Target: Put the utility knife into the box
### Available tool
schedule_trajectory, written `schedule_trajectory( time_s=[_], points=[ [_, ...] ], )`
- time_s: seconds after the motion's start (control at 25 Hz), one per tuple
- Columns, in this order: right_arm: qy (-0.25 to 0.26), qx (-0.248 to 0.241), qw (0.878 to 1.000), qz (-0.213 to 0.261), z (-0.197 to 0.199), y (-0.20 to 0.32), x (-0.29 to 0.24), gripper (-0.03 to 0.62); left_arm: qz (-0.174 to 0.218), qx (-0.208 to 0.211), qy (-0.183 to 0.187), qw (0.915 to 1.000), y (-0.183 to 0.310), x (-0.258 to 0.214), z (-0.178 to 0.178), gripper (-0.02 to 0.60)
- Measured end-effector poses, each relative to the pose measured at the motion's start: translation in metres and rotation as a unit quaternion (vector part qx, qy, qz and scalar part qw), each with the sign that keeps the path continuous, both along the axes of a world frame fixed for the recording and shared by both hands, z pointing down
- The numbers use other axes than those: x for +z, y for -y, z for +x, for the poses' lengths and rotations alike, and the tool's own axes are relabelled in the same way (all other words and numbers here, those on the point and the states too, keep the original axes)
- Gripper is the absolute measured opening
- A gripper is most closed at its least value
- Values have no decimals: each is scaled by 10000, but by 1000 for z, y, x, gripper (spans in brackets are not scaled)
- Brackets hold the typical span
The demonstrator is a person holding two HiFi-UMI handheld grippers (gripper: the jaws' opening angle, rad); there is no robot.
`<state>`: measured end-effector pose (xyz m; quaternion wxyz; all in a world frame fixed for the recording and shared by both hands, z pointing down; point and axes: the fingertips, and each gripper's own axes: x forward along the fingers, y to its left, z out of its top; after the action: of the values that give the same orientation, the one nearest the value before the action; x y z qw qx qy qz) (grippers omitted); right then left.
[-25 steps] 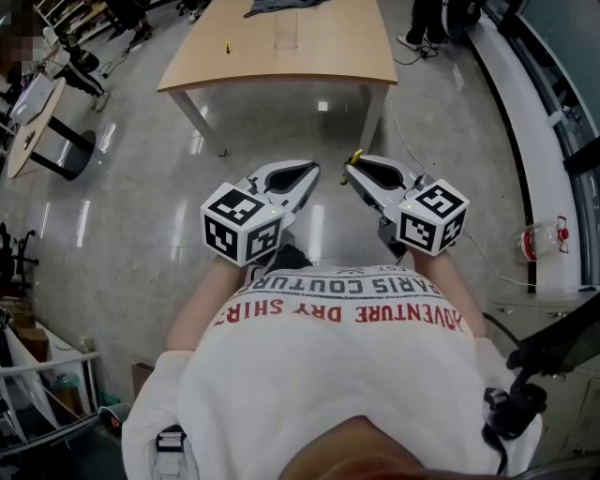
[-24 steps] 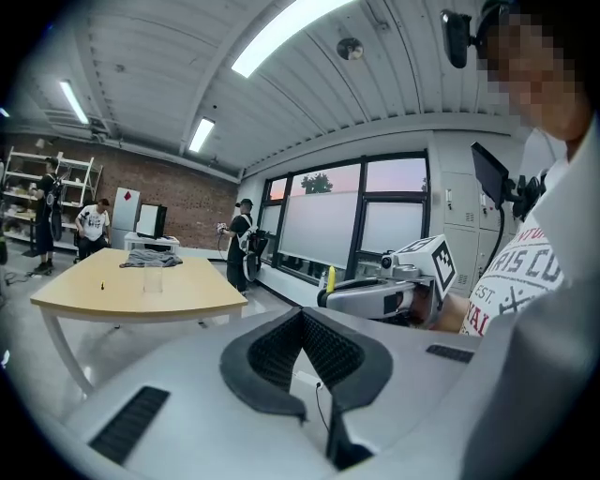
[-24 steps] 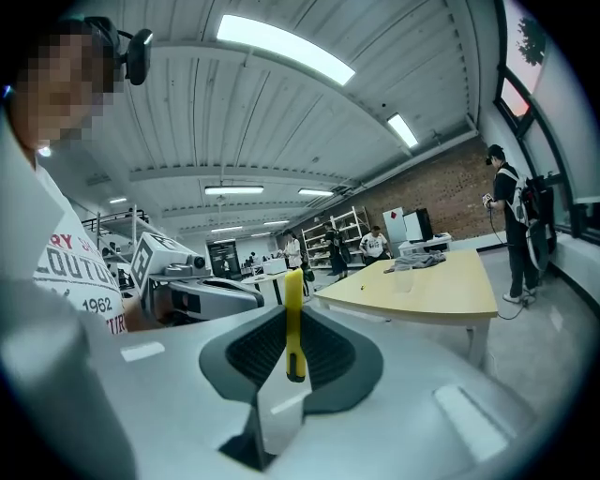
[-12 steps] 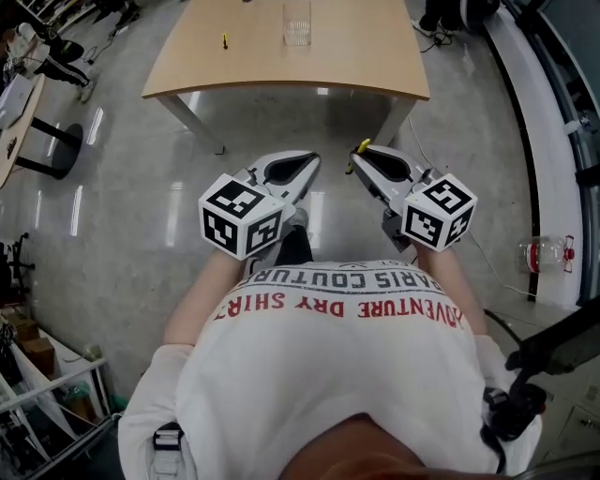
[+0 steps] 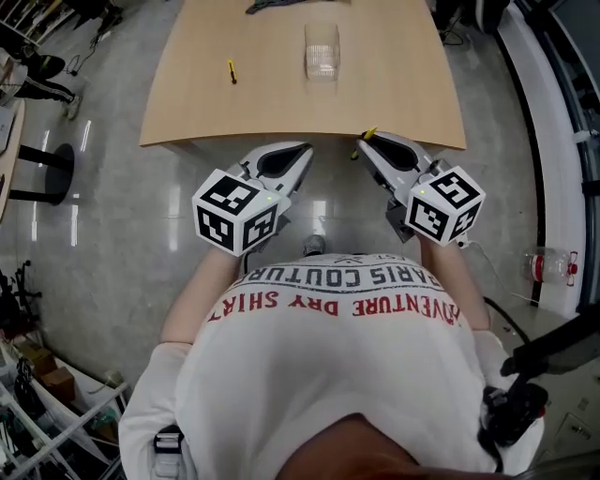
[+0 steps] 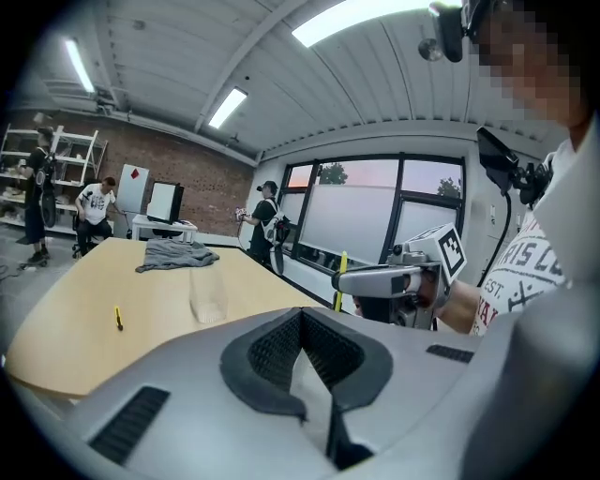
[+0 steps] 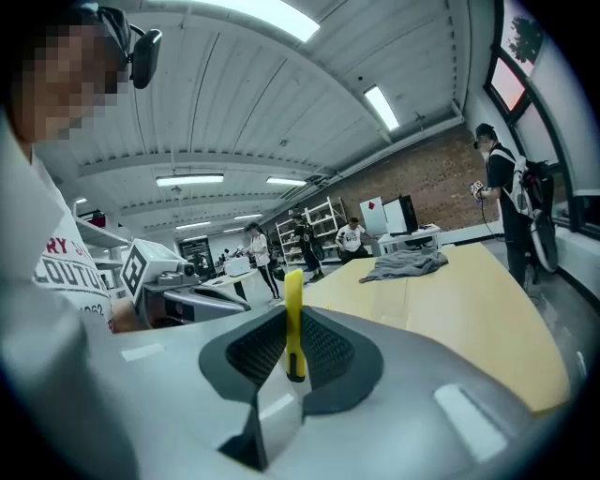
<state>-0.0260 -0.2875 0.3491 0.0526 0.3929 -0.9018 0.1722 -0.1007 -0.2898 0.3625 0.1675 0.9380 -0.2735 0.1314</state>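
Observation:
My right gripper is shut on a yellow utility knife, which sticks up between the pads in the right gripper view. My left gripper is shut with nothing in it, its tips meeting in the left gripper view. Both hang just short of the near edge of a wooden table. On that table stands a clear plastic box, also visible as a transparent box. A second small yellow knife lies to its left.
A grey cloth lies at the table's far edge. A round table on a black foot stands at the left. A bottle sits on the floor at the right, beside a long white ledge. People stand in the background.
The table has come much nearer in the head view. Both grippers have moved forward to its near edge. The right one still holds the yellow knife.

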Motion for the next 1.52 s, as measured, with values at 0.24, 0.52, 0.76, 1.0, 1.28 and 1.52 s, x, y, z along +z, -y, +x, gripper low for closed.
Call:
schedule_trajectory(
  time_s=[0.24, 0.52, 0.76, 1.0, 1.28, 1.52],
  points=[
    [-14, 107, 9999, 114, 12, 67, -9, 46, -7, 70, -33, 10000, 65, -4, 14, 2],
    [-70, 168, 9997, -184, 34, 117, 24, 46, -258, 81, 7, 9996, 119, 20, 38, 2],
    [-190, 190, 9988, -414, 27, 119, 33, 46, -500, 100, 52, 9987, 125, 29, 29, 2],
    [-235, 81, 9982, -541, 40, 195, 60, 46, -759, 38, 46, 9971, 187, 60, 49, 2],
    [-387, 287, 9982, -358, 47, 261, 76, 46, -871, -179, 51, 9960, 219, 74, 50, 2],
    [-658, 590, 9950, -459, 39, 305, 103, 46, -967, -288, 61, 9949, 231, 74, 36, 2]
  ],
)
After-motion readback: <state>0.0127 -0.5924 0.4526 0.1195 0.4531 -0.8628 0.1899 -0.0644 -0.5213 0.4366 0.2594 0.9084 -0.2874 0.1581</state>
